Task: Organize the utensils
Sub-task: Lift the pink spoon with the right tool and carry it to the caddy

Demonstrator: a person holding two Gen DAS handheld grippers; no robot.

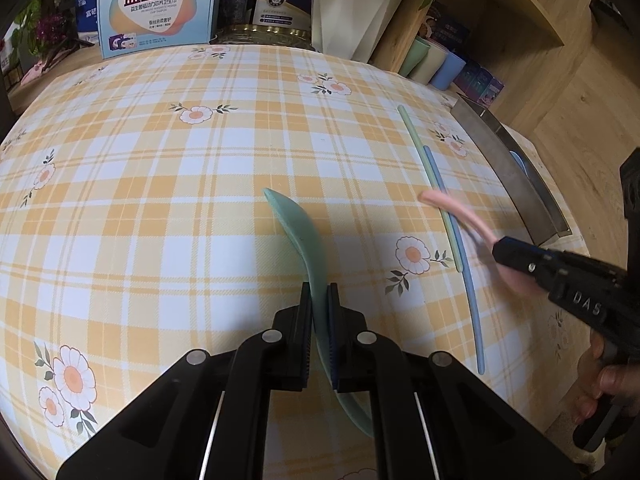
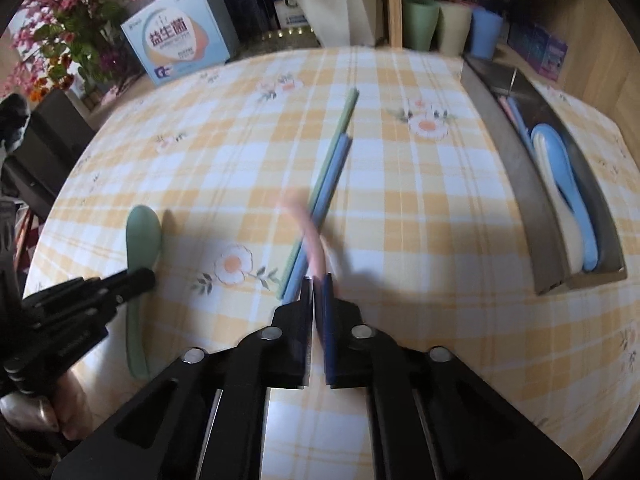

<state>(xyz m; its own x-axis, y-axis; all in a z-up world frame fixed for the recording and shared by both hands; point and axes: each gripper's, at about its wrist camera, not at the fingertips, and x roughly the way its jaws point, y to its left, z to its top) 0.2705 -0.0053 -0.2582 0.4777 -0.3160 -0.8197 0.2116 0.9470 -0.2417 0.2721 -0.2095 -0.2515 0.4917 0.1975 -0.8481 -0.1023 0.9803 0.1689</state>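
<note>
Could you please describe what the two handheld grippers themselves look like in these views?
Both the left gripper and the right gripper are matte black, with angular linkage arms, round silver pivot pins and flat ribbed pads. The right one carries pale "DAS" lettering. Bare fingers wrap its handle.

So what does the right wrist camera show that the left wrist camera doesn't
Only the right wrist view looks into the metal tray, where a blue spoon and a white spoon lie, and shows pink flowers. Only the left wrist view shows the right gripper from outside, shut on the pink spoon. Both show the left gripper clamping the green spoon, plus the green chopstick and blue chopstick side by side on the checked tablecloth.
</note>
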